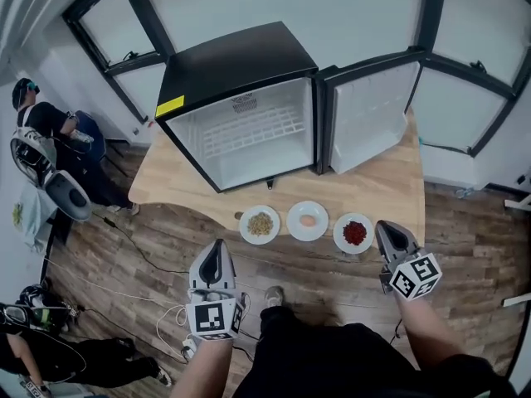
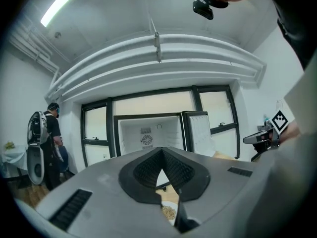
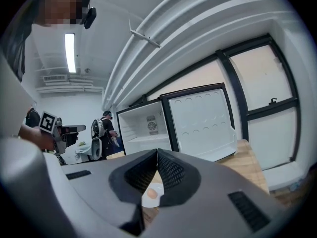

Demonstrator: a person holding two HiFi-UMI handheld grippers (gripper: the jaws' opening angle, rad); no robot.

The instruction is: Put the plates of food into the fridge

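Observation:
Three white plates lie in a row on the wooden table (image 1: 390, 185), in front of the open mini fridge (image 1: 241, 135). The left plate (image 1: 260, 224) holds yellowish food, the middle plate (image 1: 307, 220) a pale round piece, the right plate (image 1: 354, 233) red food. My left gripper (image 1: 214, 257) hangs shut and empty short of the table edge, below the left plate. Beside the red-food plate is my right gripper (image 1: 391, 235), also shut and empty. The left gripper view looks past shut jaws at the yellowish plate (image 2: 169, 212); the right gripper view shows the middle plate (image 3: 152, 194).
The fridge door (image 1: 369, 114) stands swung open to the right, and a wire shelf (image 1: 257, 131) sits inside. A person with a backpack (image 1: 37, 143) stands at the far left, another (image 1: 50, 347) is at the bottom left. Cables (image 1: 141, 297) trail over the wooden floor.

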